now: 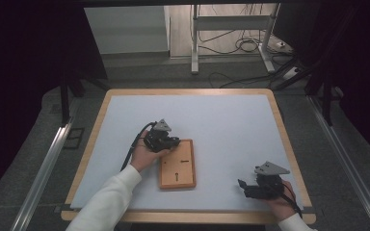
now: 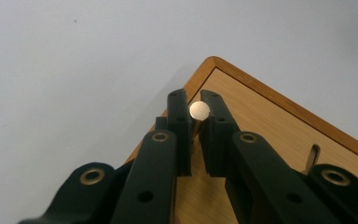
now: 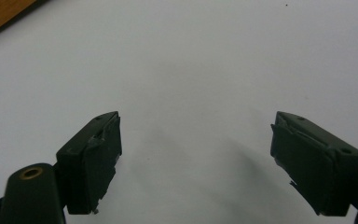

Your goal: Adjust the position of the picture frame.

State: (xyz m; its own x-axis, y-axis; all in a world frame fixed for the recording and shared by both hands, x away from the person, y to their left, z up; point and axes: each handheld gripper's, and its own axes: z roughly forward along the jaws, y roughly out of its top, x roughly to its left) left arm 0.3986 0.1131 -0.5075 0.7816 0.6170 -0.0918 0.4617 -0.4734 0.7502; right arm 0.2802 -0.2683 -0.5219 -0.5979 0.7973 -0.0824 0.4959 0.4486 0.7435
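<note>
Left gripper (image 2: pixel 195 109) clamped on small metal pin (image 2: pixel 199 110), hovering over far corner of wooden board (image 1: pixel 177 164) on worktop (image 1: pixel 221 120). Right gripper (image 3: pixel 196 158) spread wide, parked near worktop's front edge. Tip, imo: line pin up with slot (image 2: pixel 312 156), keep it upright, lower slowly.

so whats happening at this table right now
A person works at a white-topped table with a gripper in each hand. The left gripper is shut on a small metal pin, seen end-on, held over the far corner of a wooden board that has slots in its top. The right gripper sits apart near the table's front right corner, its jaws wide open over bare tabletop, holding nothing.
</note>
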